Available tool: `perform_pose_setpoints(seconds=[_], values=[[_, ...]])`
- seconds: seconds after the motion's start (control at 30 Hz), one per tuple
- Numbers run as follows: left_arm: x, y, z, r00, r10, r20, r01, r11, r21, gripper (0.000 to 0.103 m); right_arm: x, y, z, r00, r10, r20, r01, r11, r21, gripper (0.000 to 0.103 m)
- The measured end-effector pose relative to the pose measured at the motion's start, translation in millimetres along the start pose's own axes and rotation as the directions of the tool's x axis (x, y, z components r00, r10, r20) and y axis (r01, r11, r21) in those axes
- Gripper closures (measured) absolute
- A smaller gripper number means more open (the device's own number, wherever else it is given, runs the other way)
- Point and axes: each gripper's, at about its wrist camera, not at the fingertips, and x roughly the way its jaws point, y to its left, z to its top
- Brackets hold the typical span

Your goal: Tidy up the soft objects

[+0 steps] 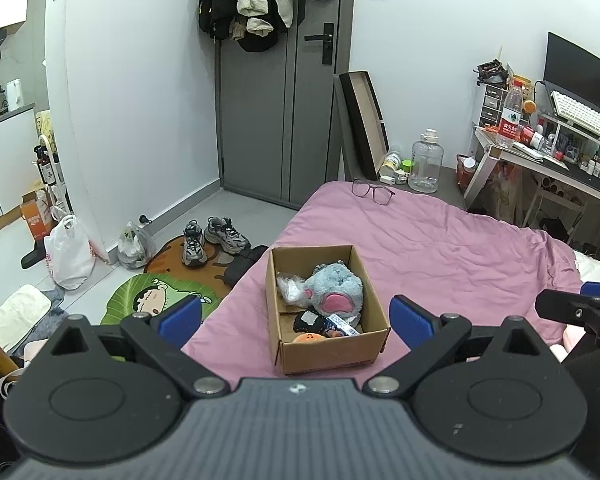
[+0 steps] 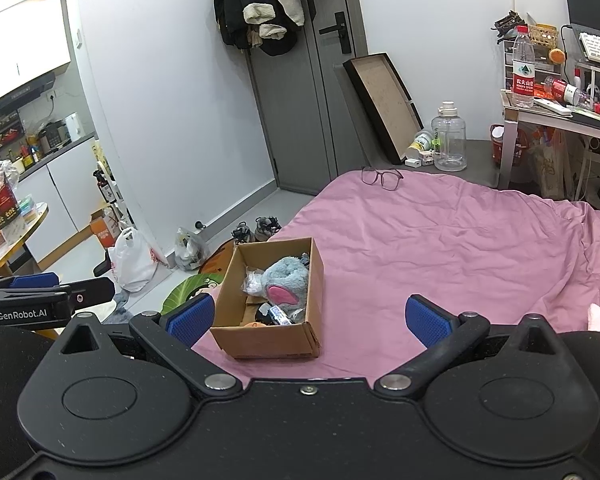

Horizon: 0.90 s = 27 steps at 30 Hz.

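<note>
We are holding the left tool [image 1: 296, 318] with its blue pads spread wide apart and nothing between them, hovering low over the near edge of the bed's pink sheet [image 1: 440, 248]. The cardboard box [image 1: 332, 350] is sitting on the sheet just ahead of this tool, framed between its pads. A grey-blue plush toy [image 1: 334, 286] with pink ears is lying inside the box, beside a crumpled clear plastic bag [image 1: 290, 288] and above a few smaller items, among them a small orange toy [image 1: 309, 337]. We are keeping the right tool [image 2: 310, 316] equally wide apart and empty, with the box lying ahead toward its left pad. A pair of glasses [image 2: 382, 177] is resting at the far edge of the sheet.
</note>
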Motion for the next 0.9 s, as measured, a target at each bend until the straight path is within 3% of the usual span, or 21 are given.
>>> perform_pose_setpoints(seconds=[0.9], values=[[2.8,4.8,0.7,1.0,-0.009,-0.014,0.009,1.0,-0.016,0.004,0.1,-0.6,-0.2,1.0,0.001,0.0,-0.001,1.0,0.001,0.0]])
